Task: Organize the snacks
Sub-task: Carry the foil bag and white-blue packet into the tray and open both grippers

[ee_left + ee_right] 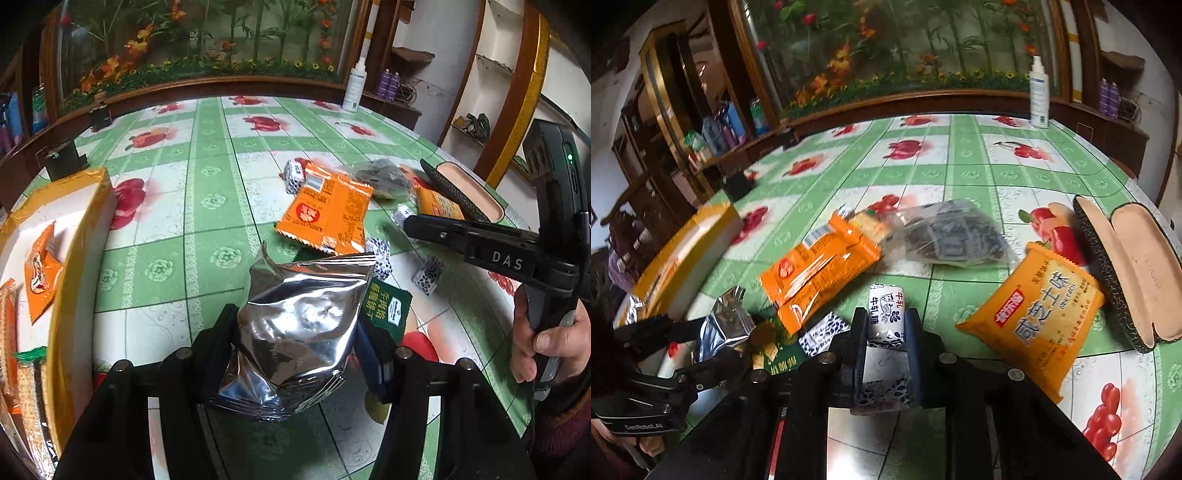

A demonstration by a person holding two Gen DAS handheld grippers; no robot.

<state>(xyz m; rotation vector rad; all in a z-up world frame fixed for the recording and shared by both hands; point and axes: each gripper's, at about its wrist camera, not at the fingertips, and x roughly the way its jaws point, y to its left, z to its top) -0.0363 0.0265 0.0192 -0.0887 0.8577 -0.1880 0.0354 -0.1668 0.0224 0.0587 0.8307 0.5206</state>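
- green fruit-print tablecloth (207,229) covers the table, a planted glass case behind it.
- left gripper (295,332) is clamped on a silver foil packet (299,325); a yellow box (79,236) sits to its left.
- right gripper (886,325) is clamped on a white milk candy (886,314); an orange snack bag (820,273) lies just ahead-left, a yellow cheese cracker bag (1034,321) to its right.

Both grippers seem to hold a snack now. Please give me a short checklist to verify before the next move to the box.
1. Left gripper closed on the silver packet: ok.
2. Right gripper closed on the white nougat candy: ok.
3. Silver packet held securely: cannot tell, the foil is crumpled.
4. Yellow box open, with room inside: ok.
5. Only one item in each gripper: ok.
6. Snacks left on the table, such as the orange packet: not ok, still unsorted.
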